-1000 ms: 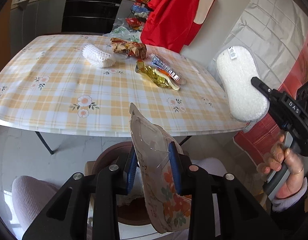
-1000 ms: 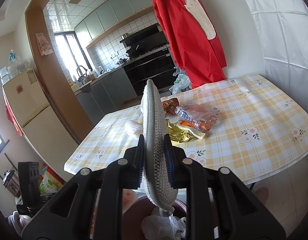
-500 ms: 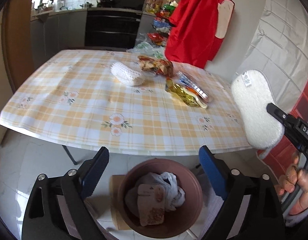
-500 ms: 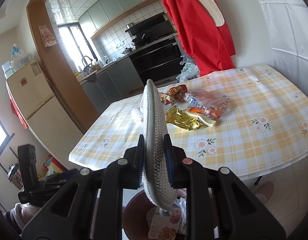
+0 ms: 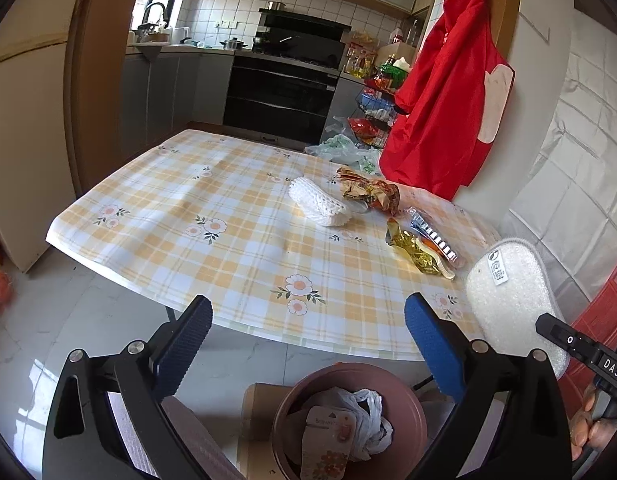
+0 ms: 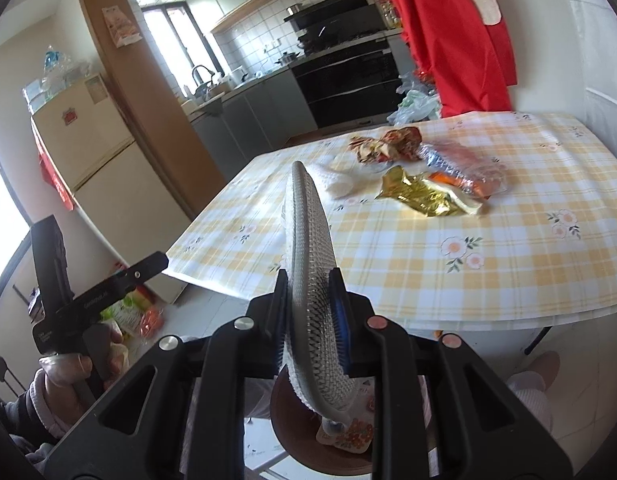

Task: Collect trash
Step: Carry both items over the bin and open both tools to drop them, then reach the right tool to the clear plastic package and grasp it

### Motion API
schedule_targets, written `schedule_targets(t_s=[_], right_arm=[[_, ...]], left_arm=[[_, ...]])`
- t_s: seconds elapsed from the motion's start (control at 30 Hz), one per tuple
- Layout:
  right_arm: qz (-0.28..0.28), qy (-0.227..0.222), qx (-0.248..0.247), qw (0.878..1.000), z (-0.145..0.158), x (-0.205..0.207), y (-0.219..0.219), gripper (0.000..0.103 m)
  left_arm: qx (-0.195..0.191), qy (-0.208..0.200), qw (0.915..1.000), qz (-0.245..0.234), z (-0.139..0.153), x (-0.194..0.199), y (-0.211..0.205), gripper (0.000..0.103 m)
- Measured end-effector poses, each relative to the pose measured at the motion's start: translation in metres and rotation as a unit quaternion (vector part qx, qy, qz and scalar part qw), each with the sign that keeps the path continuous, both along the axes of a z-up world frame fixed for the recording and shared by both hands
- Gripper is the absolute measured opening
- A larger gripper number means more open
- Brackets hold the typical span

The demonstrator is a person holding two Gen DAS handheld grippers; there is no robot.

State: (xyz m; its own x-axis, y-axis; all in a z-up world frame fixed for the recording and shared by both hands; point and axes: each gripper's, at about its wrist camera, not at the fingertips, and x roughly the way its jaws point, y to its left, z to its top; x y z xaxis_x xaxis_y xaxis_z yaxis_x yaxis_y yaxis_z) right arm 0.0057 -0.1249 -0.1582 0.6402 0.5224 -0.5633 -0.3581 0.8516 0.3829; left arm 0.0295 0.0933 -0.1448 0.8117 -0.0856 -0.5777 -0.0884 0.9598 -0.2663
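1. My left claw [image 5: 308,344] has just been opening and now stands wide apart, nothing between the blue pads. The floral packet [image 5: 328,444] it was clamped on a second ago now lies in the brown bin [image 5: 412,412] at 6 o'clock, on a crumpled white plastic bag [image 5: 368,420]. One item binned; I judge that drop done.
2. The left view has lifted since: a second ago the packet filled the lower middle, now the bin sits at the bottom edge and the whole surface [image 5: 236,256] is in frame.
3. My right claw [image 6: 310,320] is clamped on the white-and-grey sponge pad [image 6: 308,264], held edge-on. In its view the pad hangs over the bin [image 6: 284,404] at 6 o'clock. Grip looks unchanged from a second ago. Likely next in.
4. Left on the surface, near to far in the left view: gold wrapper [image 5: 416,248] at 3 o'clock, clear wrapper with orange and blue print [image 5: 432,232] touching it, white foam net [image 5: 316,200] at centre, crumpled brown-red wrapper [image 5: 368,192] at 1 o'clock. Four pieces to go, all well apart from the bin.
5. Writing: "DAS" on the right claw's body [image 5: 612,362] at 4 o'clock. Sponge label [image 5: 500,270] has a logo and two characters, too small to read. Packet header print blurred. Lettering on the left claw's body [image 6: 104,296] in the right view is unreadable.
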Motion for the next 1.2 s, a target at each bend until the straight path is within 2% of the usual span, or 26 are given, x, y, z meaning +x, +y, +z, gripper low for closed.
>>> schedule_targets(t_s=[0.23,0.3,0.37,0.4,0.47,0.5,0.63,0.8,1.07,1.2], right_arm=[[0.013,0.008,-0.006,1.0,-0.002,-0.002,0.01,0.031],[0.007,0.012,-0.01,1.0,-0.004,-0.001,0.009,0.038],[-0.003,0.013,-0.014,1.0,-0.005,0.0,0.008,0.065],[-0.012,0.011,-0.017,1.0,-0.005,0.0,0.007,0.071],[-0.034,0.008,-0.028,0.999,-0.006,0.001,0.003,0.095],[-0.048,0.005,-0.036,0.998,-0.007,0.001,0.001,0.097],[-0.093,0.022,-0.068,0.993,-0.017,0.008,-0.012,0.097],[-0.127,0.04,-0.071,0.989,-0.029,0.017,-0.034,0.097],[-0.15,0.043,-0.09,0.984,-0.039,0.037,-0.058,0.097],[-0.156,0.044,-0.113,0.98,-0.044,0.053,-0.067,0.097]], left_arm=[[-0.003,0.0,1.0,0.007,-0.003,-0.003,0.004,0.095],[-0.003,0.005,0.9999,0.009,-0.005,-0.002,0.005,0.095],[-0.004,0.008,0.9999,0.01,-0.008,-0.001,0.005,0.095],[-0.003,0.009,0.9999,0.01,-0.009,0.0,0.005,0.095],[-0.001,0.011,0.9999,0.011,-0.011,0.001,0.004,0.095],[0.0,0.012,0.9999,0.012,-0.012,0.001,0.004,0.095],[0.006,0.019,0.9997,0.012,-0.017,0.003,0.003,0.095],[0.012,0.028,0.9995,0.011,-0.022,0.008,0.001,0.095],[0.039,0.035,0.9986,0.003,-0.03,0.024,-0.004,0.095],[0.04,0.04,0.9984,0.004,-0.034,0.037,-0.004,0.095]])
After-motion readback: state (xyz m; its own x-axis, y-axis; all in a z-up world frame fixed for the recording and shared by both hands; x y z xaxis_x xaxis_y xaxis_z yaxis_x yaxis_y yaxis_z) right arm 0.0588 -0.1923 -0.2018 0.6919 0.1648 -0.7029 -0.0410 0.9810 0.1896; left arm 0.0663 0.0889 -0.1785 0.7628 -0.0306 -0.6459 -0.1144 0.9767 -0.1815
